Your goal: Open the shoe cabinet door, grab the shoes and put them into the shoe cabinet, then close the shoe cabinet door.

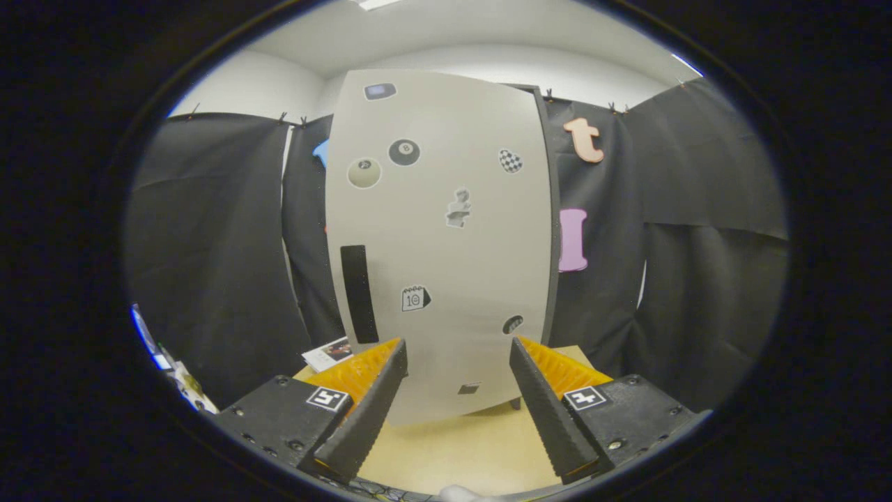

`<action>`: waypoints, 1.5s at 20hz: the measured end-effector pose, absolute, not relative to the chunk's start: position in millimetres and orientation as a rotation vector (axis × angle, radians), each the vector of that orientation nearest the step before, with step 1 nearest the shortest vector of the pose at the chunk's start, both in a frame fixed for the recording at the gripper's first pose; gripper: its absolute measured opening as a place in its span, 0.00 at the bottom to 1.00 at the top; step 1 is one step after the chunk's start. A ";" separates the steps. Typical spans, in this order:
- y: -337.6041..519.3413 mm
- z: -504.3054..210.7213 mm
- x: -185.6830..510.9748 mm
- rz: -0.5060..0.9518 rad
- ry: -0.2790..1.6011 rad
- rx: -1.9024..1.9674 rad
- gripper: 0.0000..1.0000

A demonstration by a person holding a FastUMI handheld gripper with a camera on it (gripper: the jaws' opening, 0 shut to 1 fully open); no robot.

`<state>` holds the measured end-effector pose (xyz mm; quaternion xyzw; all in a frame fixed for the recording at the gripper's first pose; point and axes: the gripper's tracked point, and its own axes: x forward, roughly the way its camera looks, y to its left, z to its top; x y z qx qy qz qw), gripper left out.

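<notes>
We see the jaws (458, 348) released, spread wide with nothing between them but air. Straight ahead of them stands the shoe cabinet (446, 230), its pale door (432, 279) facing us and dotted with small stickers; whether it sits fully flush we cannot tell. A dark vertical handle (359, 293) runs down the door just beyond the left finger. The cabinet rests on a light wooden bench (453, 450), whose surface shows between the fingers. At the very bottom a small white shape (463, 493) is cut off; we cannot say what it is. Left of the fingers lies a blurred printed card (327, 354).
</notes>
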<state>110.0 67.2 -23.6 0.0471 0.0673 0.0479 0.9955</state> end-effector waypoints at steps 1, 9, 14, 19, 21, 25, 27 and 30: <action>60.6 -25.1 102.1 0.070 0.142 0.099 0.97; 39.5 -32.1 35.3 -0.049 0.149 0.122 0.97; 29.3 -21.8 25.3 -0.064 0.102 0.129 0.97; 32.0 -24.6 32.6 -0.048 0.104 0.125 0.97; 34.4 -26.9 37.1 -0.043 0.108 0.116 0.97; 44.5 -32.7 42.0 -0.027 0.120 0.114 0.97; 43.7 -36.0 39.2 -0.025 0.127 0.112 0.97; 43.0 -35.8 37.5 -0.030 0.127 0.114 0.97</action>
